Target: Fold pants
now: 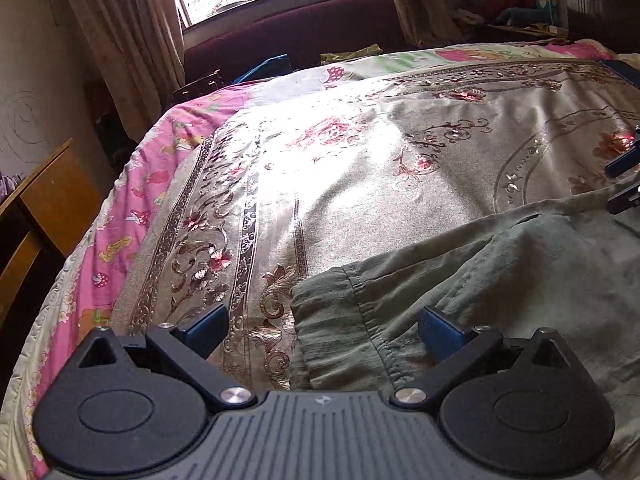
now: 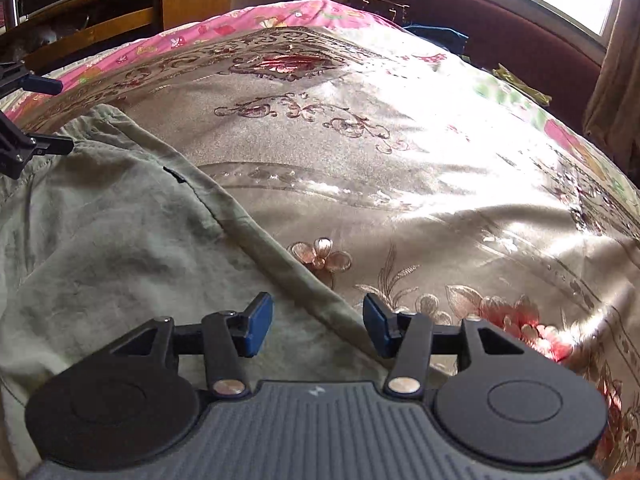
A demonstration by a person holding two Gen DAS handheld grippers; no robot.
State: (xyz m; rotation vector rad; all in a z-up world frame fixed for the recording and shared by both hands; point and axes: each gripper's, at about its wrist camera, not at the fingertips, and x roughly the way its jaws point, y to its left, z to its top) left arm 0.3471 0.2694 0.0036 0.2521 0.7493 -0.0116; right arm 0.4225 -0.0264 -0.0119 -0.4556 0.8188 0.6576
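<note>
Olive-green pants (image 1: pixel 500 272) lie flat on the floral bedspread (image 1: pixel 340 168), their elastic waistband (image 1: pixel 332 320) toward the left. My left gripper (image 1: pixel 322 334) is open, its blue-padded jaws astride the waistband edge. In the right wrist view the pants (image 2: pixel 120 232) fill the lower left, a long folded edge (image 2: pixel 256 240) running diagonally. My right gripper (image 2: pixel 318 326) is open, jaws either side of that edge. Each gripper shows at the other view's border: the right one (image 1: pixel 624 184), the left one (image 2: pixel 44 116).
The bed has a shiny beige floral cover over a pink cartoon sheet (image 1: pixel 132 208). A wooden desk (image 1: pixel 44 208) stands left of the bed. A dark red headboard (image 1: pixel 312 28), curtains and a window are behind. A cluttered shelf (image 1: pixel 520 12) is at the far right.
</note>
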